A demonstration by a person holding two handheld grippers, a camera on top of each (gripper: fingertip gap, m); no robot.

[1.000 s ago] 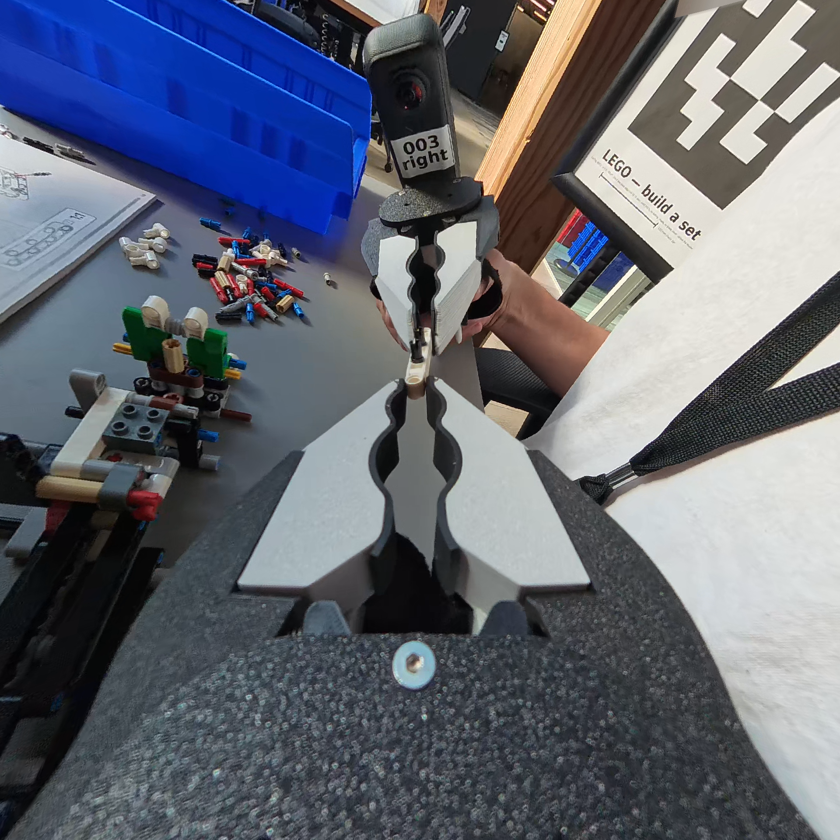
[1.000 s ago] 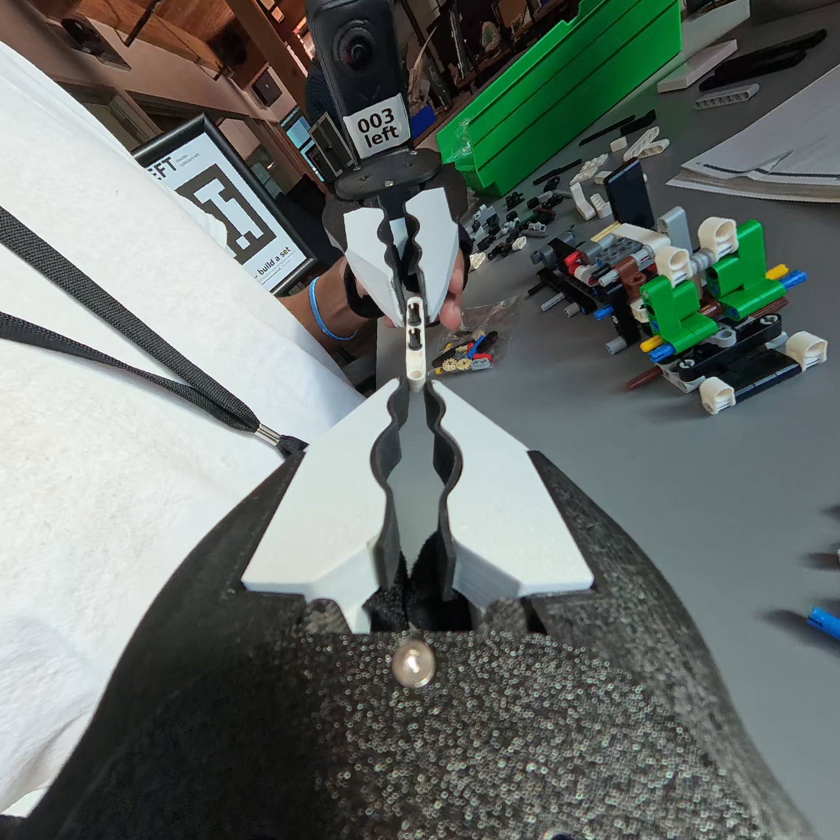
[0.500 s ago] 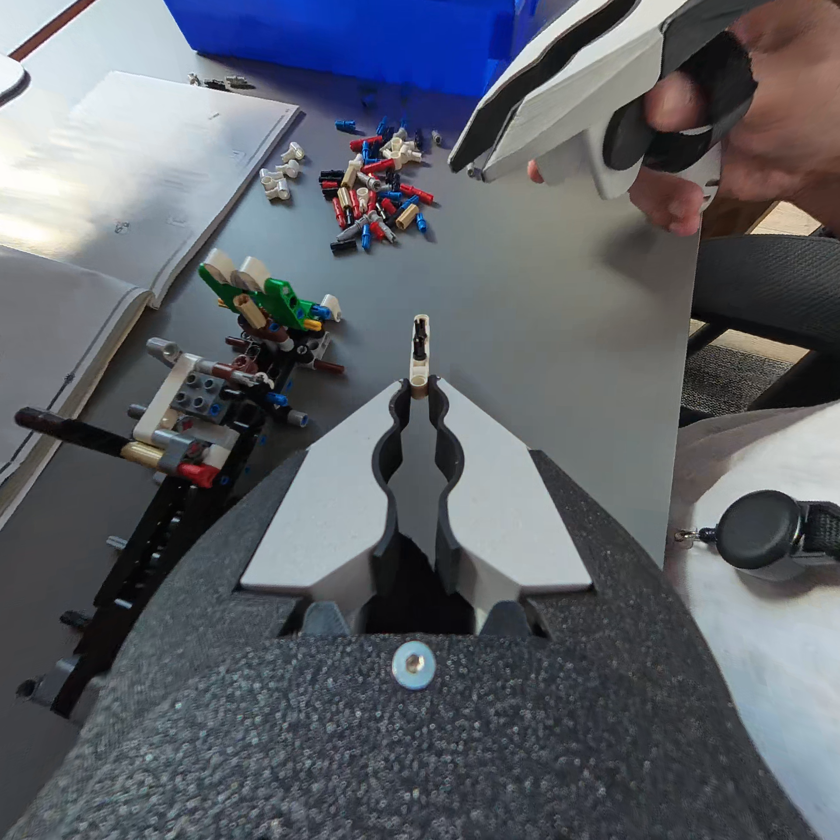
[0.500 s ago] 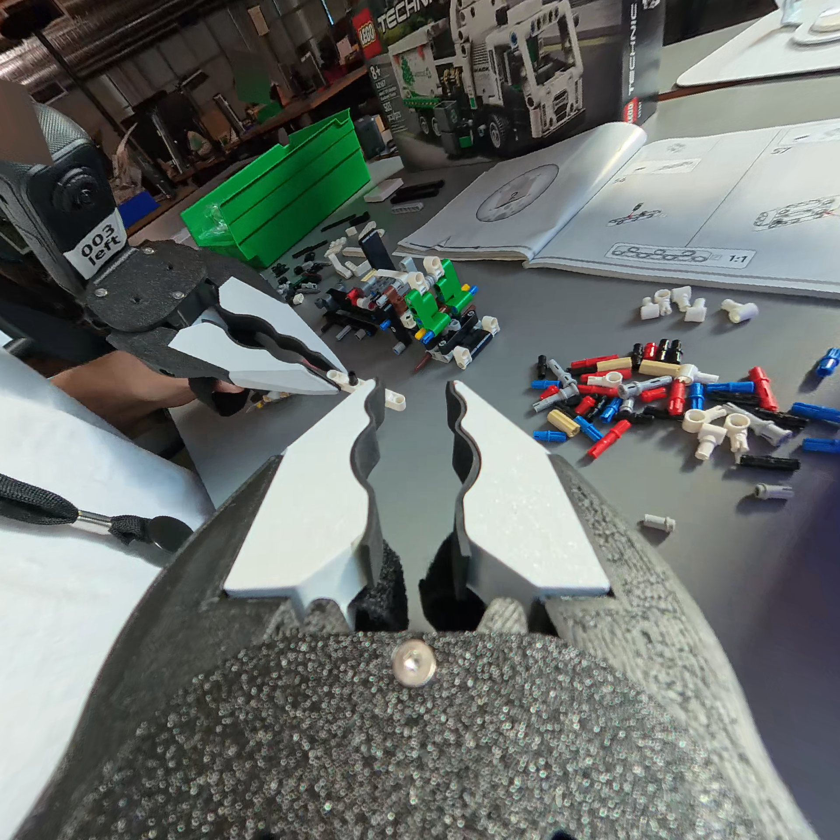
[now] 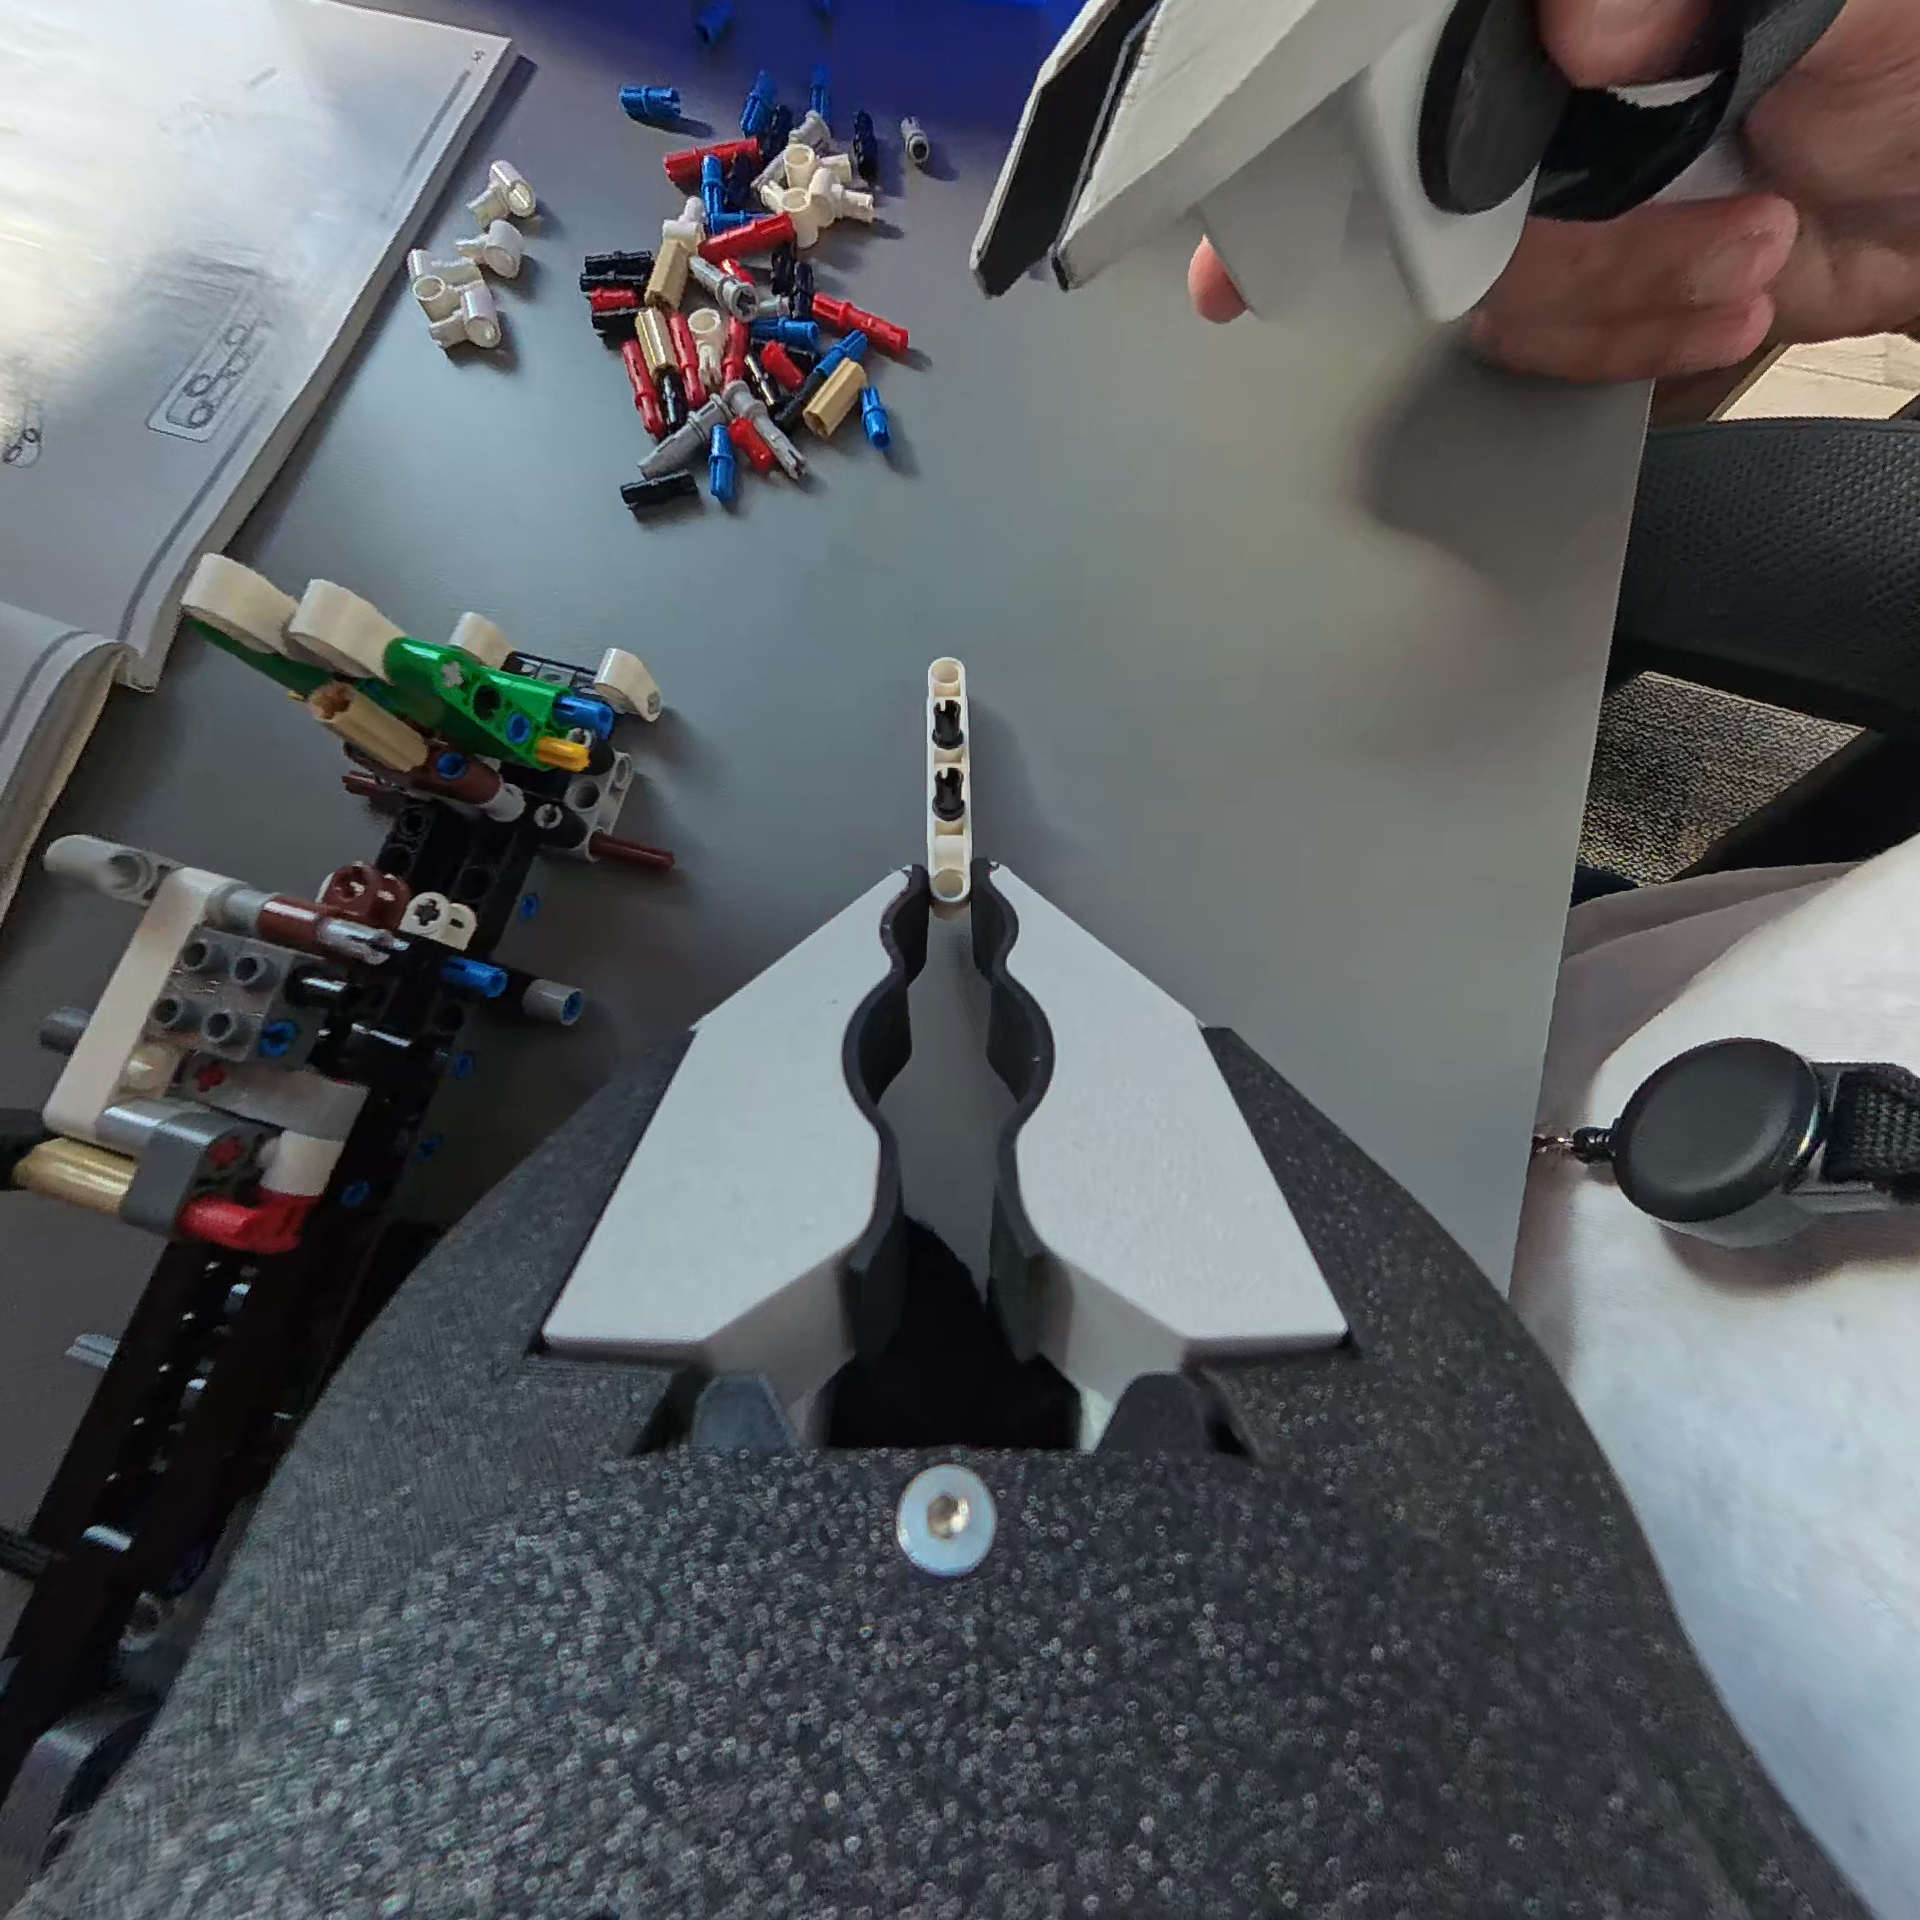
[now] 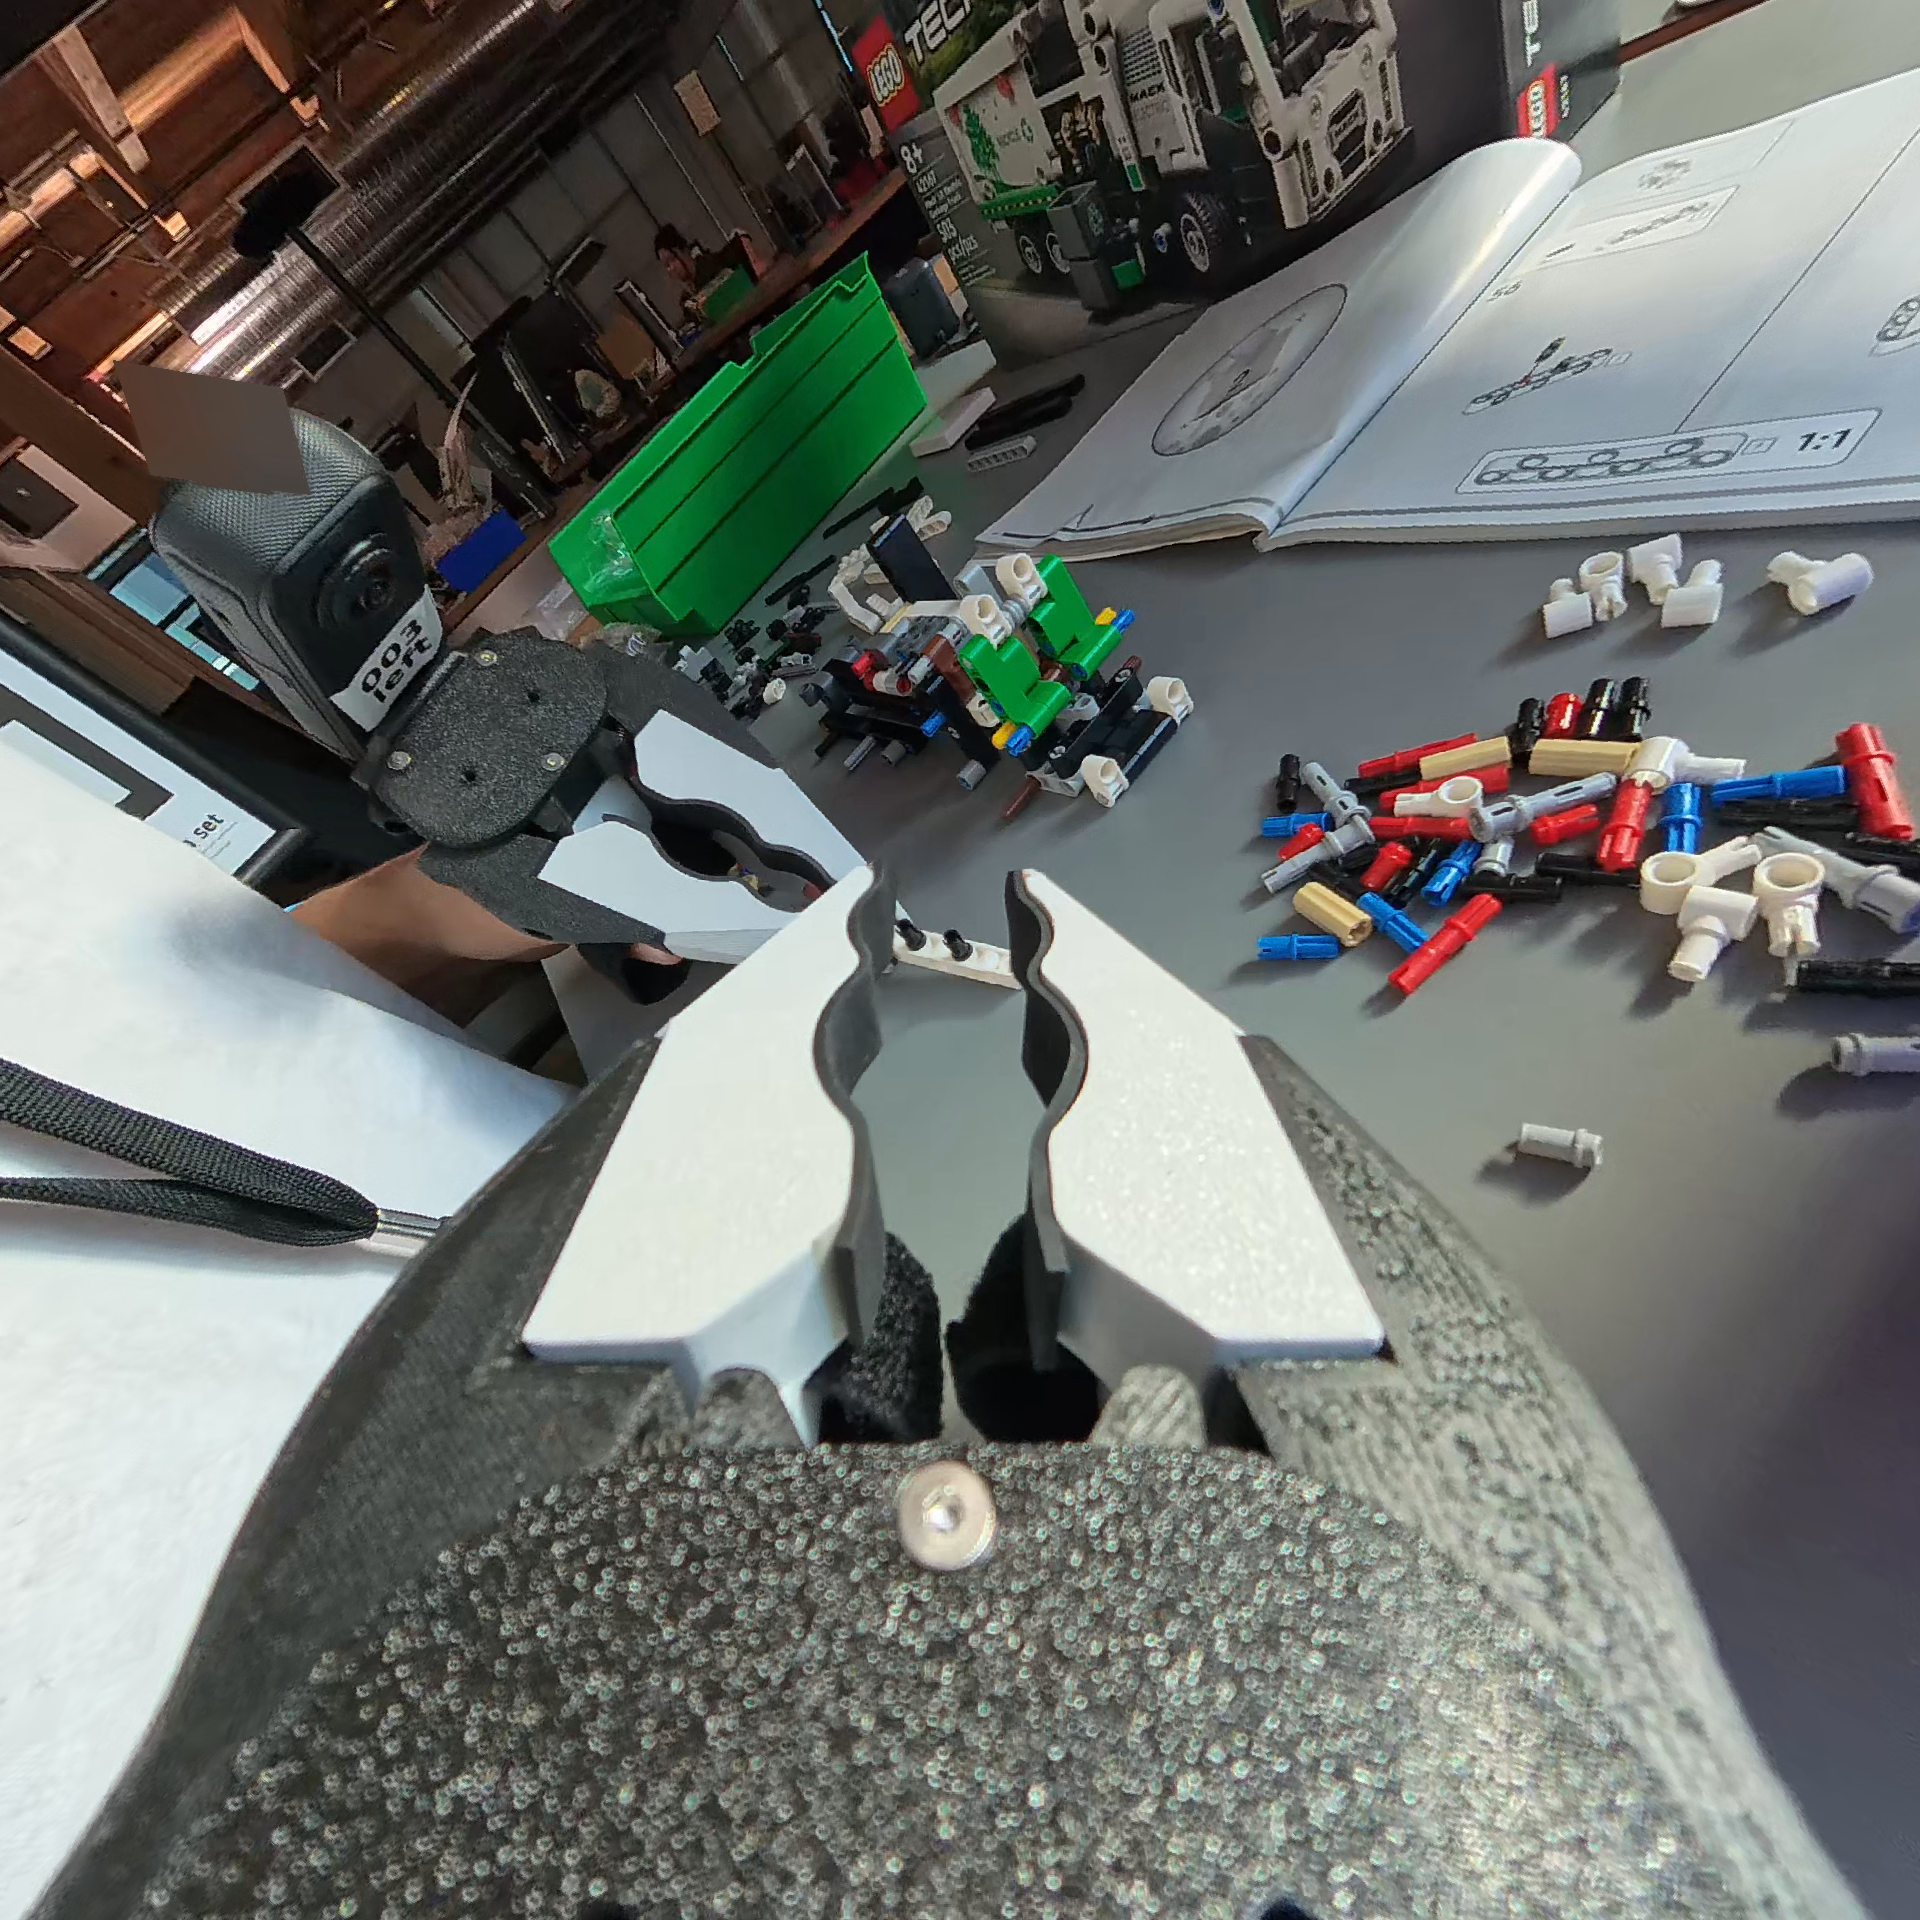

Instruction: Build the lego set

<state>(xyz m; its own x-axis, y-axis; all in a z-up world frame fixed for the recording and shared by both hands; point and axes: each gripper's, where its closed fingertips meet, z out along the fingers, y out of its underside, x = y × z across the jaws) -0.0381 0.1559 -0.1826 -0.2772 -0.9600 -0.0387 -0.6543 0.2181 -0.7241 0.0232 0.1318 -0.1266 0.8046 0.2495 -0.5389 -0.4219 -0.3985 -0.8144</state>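
Observation:
My left gripper (image 5: pixel 948 883) is shut on one end of a cream beam (image 5: pixel 945 769) that has two black pins in its holes. The beam points forward, low over the grey table (image 5: pixel 1247 675). In the right wrist view the same beam (image 6: pixel 961 951) sticks out past the left gripper's fingers (image 6: pixel 675 883) and shows behind my right gripper's gap. My right gripper (image 6: pixel 951 894) is open and empty, with no pad touching the beam. It also shows in the left wrist view (image 5: pixel 1034 270), raised at the upper right in a hand.
A pile of red, blue, black and tan pins (image 5: pixel 748 301) (image 6: pixel 1590 831) lies ahead. A part-built model with green pieces (image 5: pixel 416 748) (image 6: pixel 1029 665) stands to the left. Beyond are an open booklet (image 6: pixel 1507 364), a green bin (image 6: pixel 748 468) and a set box (image 6: pixel 1143 135). The table's edge (image 5: pixel 1579 831) runs on the right. My hands' fingertips stand some 9 cm from each other.
The two grippers faced each other with both tips at the beam. My right gripper let go, opened and swung away towards the pins. My left gripper kept the beam and turned it down towards the table.

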